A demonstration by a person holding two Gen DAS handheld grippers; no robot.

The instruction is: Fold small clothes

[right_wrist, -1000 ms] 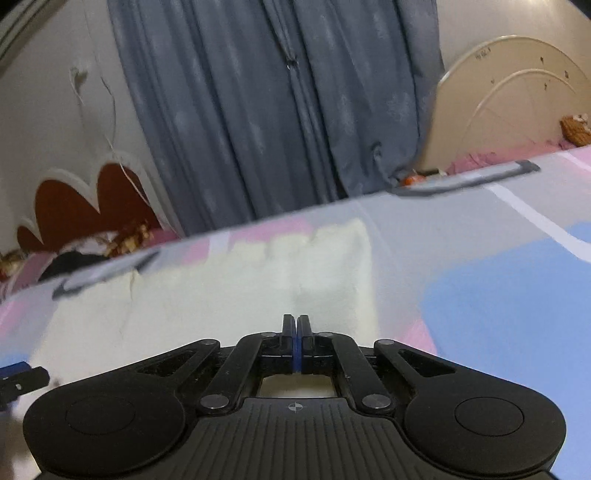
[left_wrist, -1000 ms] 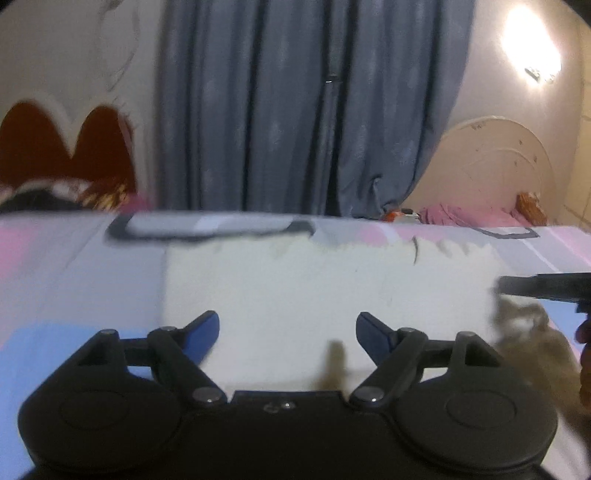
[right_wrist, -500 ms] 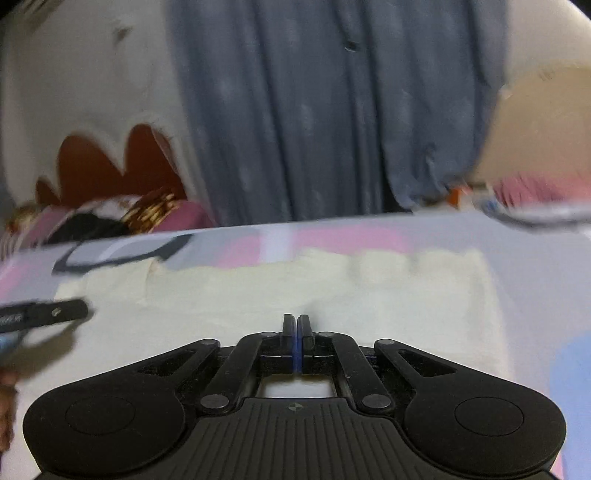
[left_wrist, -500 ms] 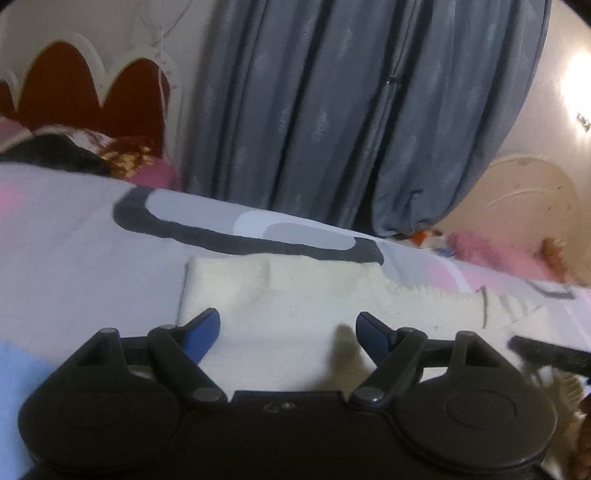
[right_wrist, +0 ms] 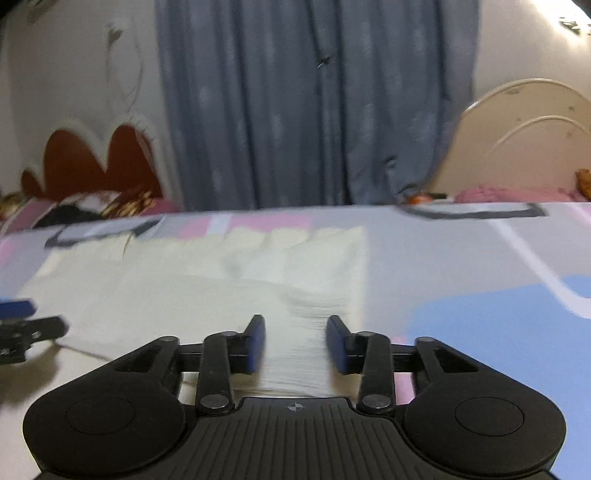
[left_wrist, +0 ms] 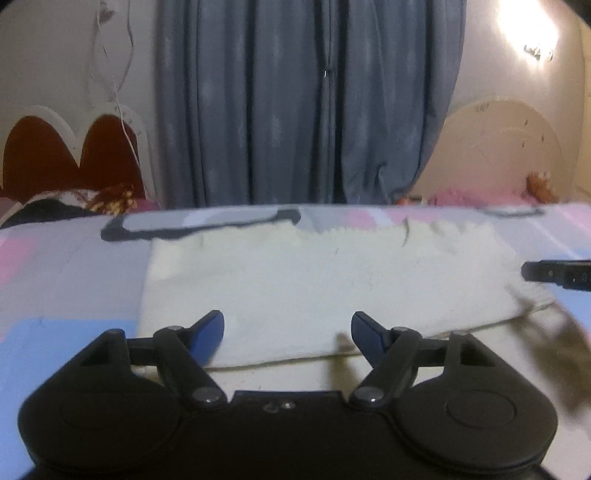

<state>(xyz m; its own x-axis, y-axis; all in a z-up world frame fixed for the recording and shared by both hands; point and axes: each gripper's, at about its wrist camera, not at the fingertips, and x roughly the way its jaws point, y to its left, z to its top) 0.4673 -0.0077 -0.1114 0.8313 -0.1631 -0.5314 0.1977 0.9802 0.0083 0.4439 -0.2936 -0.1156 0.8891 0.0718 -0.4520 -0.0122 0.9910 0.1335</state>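
Left wrist view: left hand-held gripper (left_wrist: pixel 287 326) released, blue fingers (left_wrist: pixel 210 332) spread wide, nothing between them, poised over the near edge of a cream cloth (left_wrist: pixel 325 273). Cloth lying flat on a bed (left_wrist: pixel 66 266) covered in a sheet of pink, blue and grey patches, with a folded layer on top whose near hem runs across just ahead of the fingertips, and a jagged far edge toward the curtain. At the right border, the black tip of the right hand-held gripper (left_wrist: pixel 557 273) at the cloth's right end; contact impossible to tell through blur. Behind the bed, a grey-blue curtain (left_wrist: pixel 306 103), a red scalloped headboard (left_wrist: pixel 70 155) on the left, a cream arched headboard (left_wrist: pixel 502 147) on the right, a bright wall lamp (left_wrist: pixel 528 26) above it. Right wrist view: right hand-held gripper (right_wrist: pixel 295 341) partly parted, jaws just opened from fully closed, blue pads (right_wrist: pixel 256 343) standing either side of a rippled strip of the cream cloth (right_wrist: pixel 207 295) without pressing on it. Cloth stretching away to the left across the bed (right_wrist: pixel 480 258), its right edge straight and just beyond the right pad. At the left border, one blue-tipped finger of the left hand-held gripper (right_wrist: pixel 22 325) over the cloth's left part. Same curtain (right_wrist: pixel 317 103) and both headboards behind.
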